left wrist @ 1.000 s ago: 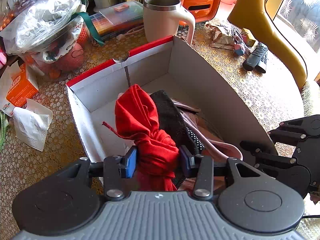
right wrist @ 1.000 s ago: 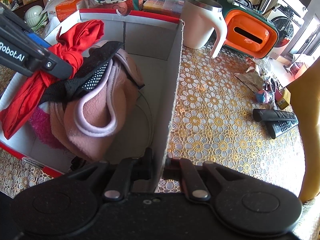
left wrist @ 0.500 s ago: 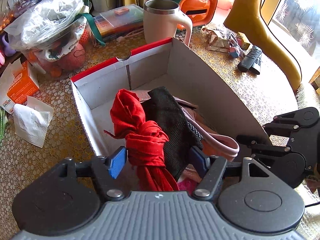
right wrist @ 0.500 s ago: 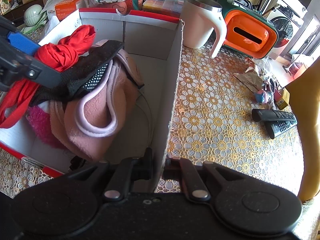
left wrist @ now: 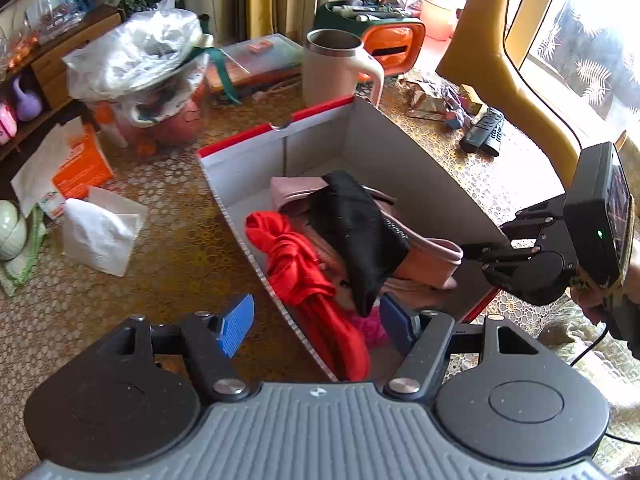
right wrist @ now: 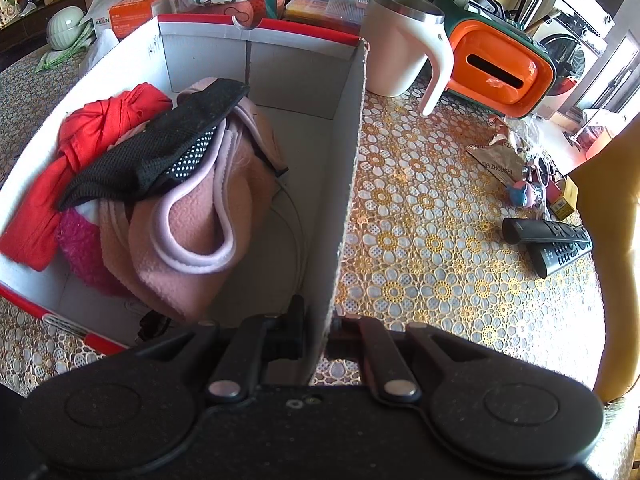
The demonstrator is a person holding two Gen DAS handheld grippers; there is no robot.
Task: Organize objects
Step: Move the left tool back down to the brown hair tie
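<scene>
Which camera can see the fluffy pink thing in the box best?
The right wrist view. There the pink fleece fills the near part of the box, showing its pale trim. In the left wrist view, the black mesh cloth and red cloth cover most of it.

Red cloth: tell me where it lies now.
In the left wrist view the red cloth lies inside the box, against its left wall, beside the black cloth.
</scene>
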